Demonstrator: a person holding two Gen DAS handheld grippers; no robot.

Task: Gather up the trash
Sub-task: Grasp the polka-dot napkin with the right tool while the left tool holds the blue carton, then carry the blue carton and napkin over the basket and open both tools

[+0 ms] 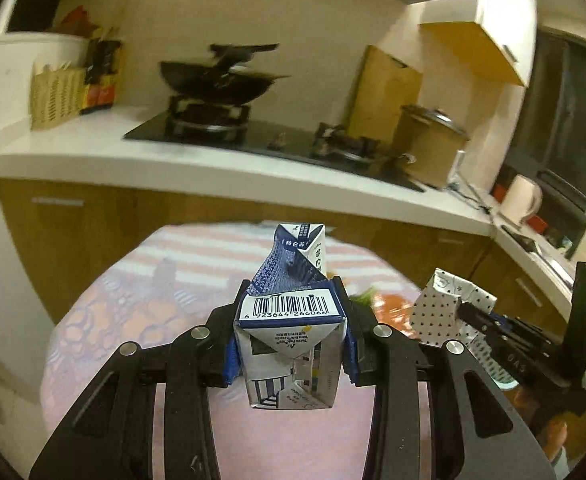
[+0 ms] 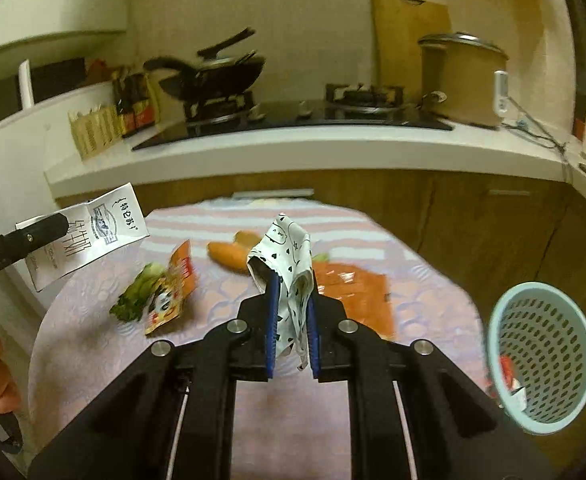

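Observation:
My left gripper [image 1: 291,332] is shut on a crushed blue-and-white milk carton [image 1: 293,308] and holds it above the round table [image 1: 105,320]; the carton also shows at the left of the right wrist view [image 2: 89,236]. My right gripper [image 2: 291,320] is shut on a crumpled white paper with black dots [image 2: 289,268], also seen in the left wrist view [image 1: 441,312]. A light blue perforated basket [image 2: 541,364] lies tilted at the table's right edge with some trash inside. An orange snack wrapper [image 2: 173,292] lies on the table.
On the table lie a green leafy vegetable [image 2: 137,296], carrots [image 2: 229,254] and an orange packet [image 2: 353,292]. Behind is a kitchen counter [image 2: 293,144] with a stove, a wok [image 2: 213,76], a pot [image 2: 461,76] and a woven holder [image 2: 93,132].

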